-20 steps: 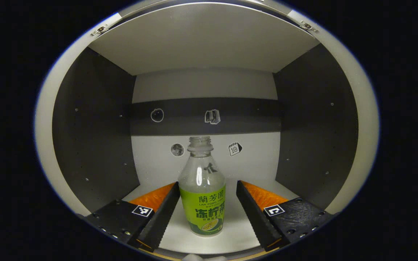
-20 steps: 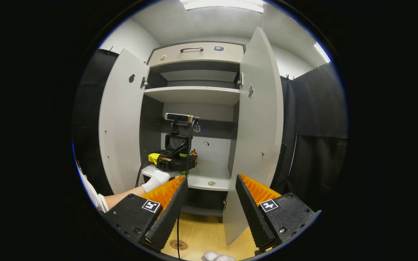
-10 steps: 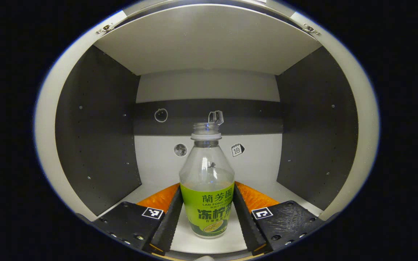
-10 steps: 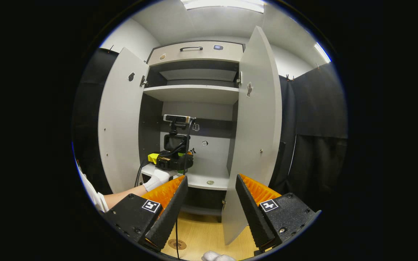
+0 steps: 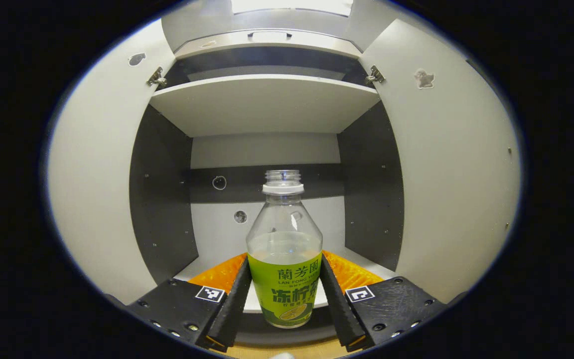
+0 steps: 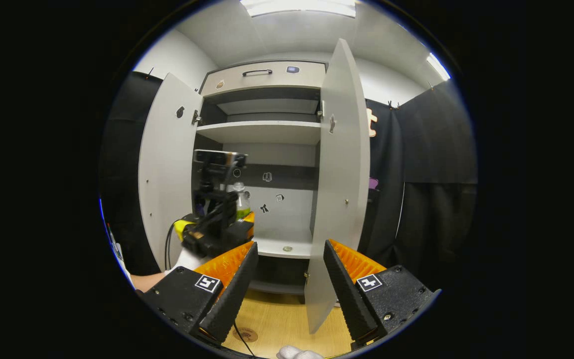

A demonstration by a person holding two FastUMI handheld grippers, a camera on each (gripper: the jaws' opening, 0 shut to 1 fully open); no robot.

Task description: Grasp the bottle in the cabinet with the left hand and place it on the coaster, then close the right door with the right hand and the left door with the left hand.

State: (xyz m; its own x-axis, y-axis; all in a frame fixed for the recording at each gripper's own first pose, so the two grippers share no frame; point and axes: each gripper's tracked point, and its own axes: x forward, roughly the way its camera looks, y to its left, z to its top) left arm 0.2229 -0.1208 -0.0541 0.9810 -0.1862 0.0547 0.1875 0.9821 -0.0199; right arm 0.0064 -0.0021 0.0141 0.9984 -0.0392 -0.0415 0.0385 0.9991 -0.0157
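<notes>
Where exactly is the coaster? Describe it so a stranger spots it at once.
Start at the tall grey cabinet with both doors open. On the floor in front of it, near the right gripper, lies the coaster: a small round brown disc, darker than the pale boards.

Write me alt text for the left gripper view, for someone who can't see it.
The left gripper is shut on an upright, capless clear bottle with a green label, one finger pressing each side. Behind it stands an open grey cabinet, both doors swung wide, with a shelf overhead and small stickers on its back wall.
</notes>
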